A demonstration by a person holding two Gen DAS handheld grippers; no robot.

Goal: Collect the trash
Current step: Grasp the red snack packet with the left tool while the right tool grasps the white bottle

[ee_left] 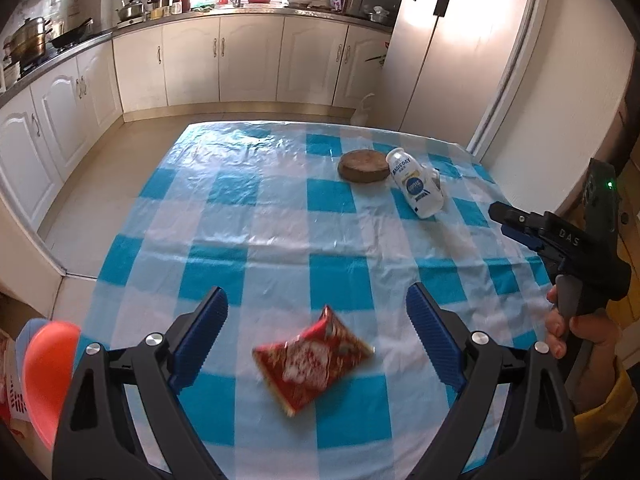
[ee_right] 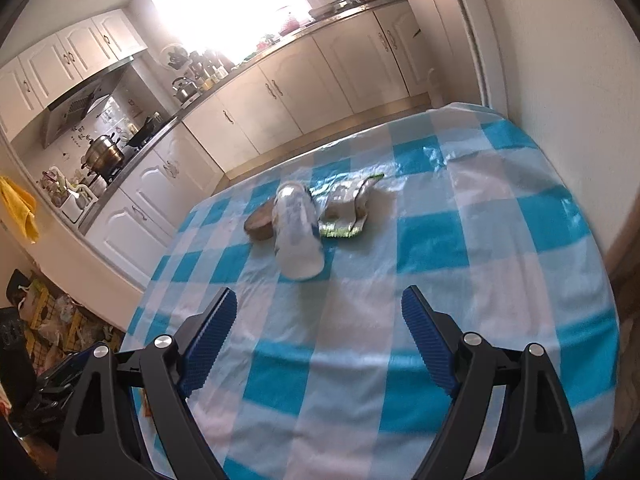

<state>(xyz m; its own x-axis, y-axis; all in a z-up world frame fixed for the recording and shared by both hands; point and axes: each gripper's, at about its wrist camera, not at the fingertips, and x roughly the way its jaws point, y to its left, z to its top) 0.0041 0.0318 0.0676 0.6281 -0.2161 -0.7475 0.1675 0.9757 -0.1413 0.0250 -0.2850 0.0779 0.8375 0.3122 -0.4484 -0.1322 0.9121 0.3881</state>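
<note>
A red snack packet (ee_left: 314,362) lies flat on the blue-and-white checked tablecloth (ee_left: 280,216), just ahead of and between the wide-apart fingers of my left gripper (ee_left: 318,314), which is open and holds nothing. Farther off a white plastic bottle (ee_left: 416,188) lies on its side beside a round brown wooden disc (ee_left: 363,166). In the right wrist view the same bottle (ee_right: 298,232) lies ahead of my open right gripper (ee_right: 320,312), with the disc (ee_right: 260,222) to its left and a crumpled green-and-silver wrapper (ee_right: 348,210) to its right. The right gripper (ee_left: 516,222) also shows at the right edge of the left view, held by a hand.
An orange-pink plastic thing (ee_left: 46,376) sits at the table's near left edge. Kitchen cabinets (ee_left: 248,60) and a countertop with pots run along the back and left. A white fridge (ee_left: 460,44) and wall stand at the right. Clutter lies on the floor (ee_right: 52,320) left of the table.
</note>
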